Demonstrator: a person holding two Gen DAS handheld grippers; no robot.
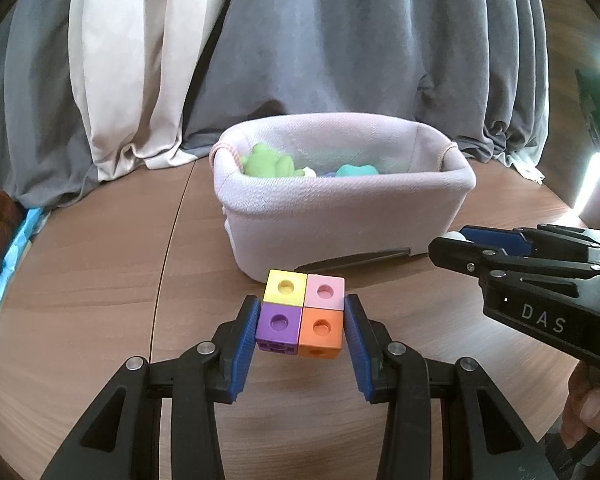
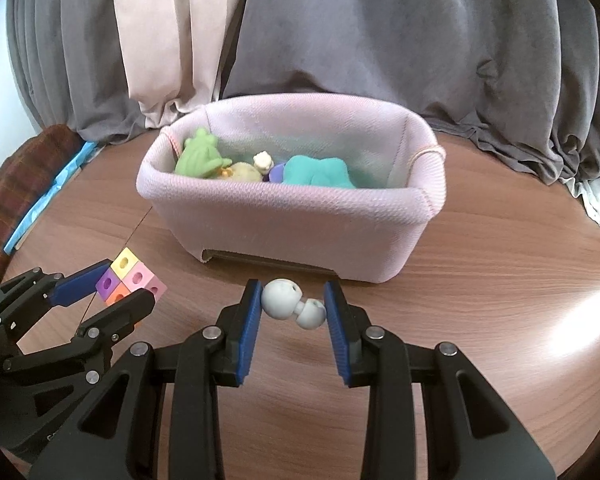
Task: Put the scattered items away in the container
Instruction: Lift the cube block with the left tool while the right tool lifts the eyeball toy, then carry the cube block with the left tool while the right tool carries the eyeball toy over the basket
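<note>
My left gripper is shut on a block of coloured cubes (yellow, pink, purple, orange), held above the table just in front of the pale pink fabric basket. My right gripper is shut on a white two-ball piece, also off the table before the basket. Inside the basket lie a green frog toy, a teal soft toy, a yellowish toy and a small white figure. In the right wrist view the left gripper with the cube block shows at lower left.
The round wooden table runs under everything. Grey and cream curtains hang right behind the basket. A plaid cloth and a blue strip lie at the table's left edge. A hand shows at the right.
</note>
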